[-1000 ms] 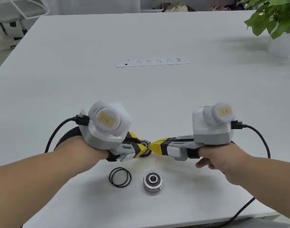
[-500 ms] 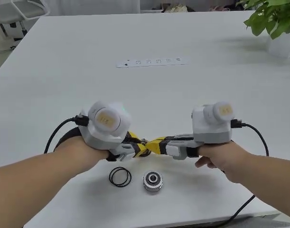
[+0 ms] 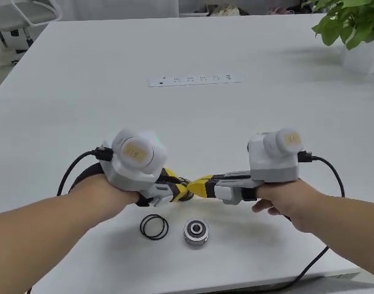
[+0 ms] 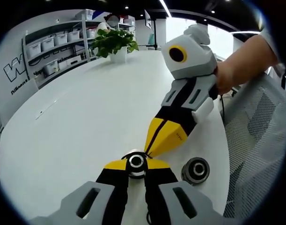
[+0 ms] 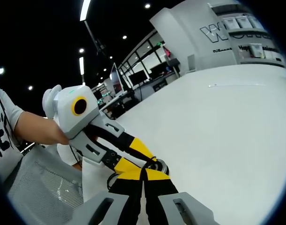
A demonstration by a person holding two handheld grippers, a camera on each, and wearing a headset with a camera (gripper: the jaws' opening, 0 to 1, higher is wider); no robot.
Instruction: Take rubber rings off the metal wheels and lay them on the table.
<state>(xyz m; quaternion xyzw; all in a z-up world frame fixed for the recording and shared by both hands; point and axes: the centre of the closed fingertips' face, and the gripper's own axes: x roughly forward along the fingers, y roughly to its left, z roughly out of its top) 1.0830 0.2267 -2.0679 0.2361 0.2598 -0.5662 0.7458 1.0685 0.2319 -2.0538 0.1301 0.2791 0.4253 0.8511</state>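
Holding one metal wheel (image 3: 186,185) between both grippers above the counter (image 3: 193,116), head view: two freed rubber rings (image 3: 154,227) and a bare wheel (image 3: 196,231) lie just below. Left gripper view: my left gripper (image 4: 136,165) pinches that metal wheel by its sides; my right gripper (image 4: 149,153), jaws pressed together, touches its rim. Right gripper view: whether those jaws have caught any rubber I cannot tell. Judged best practice: keep the left grip firm, nip only rubber, then peel outward along the axle line, not sideways.
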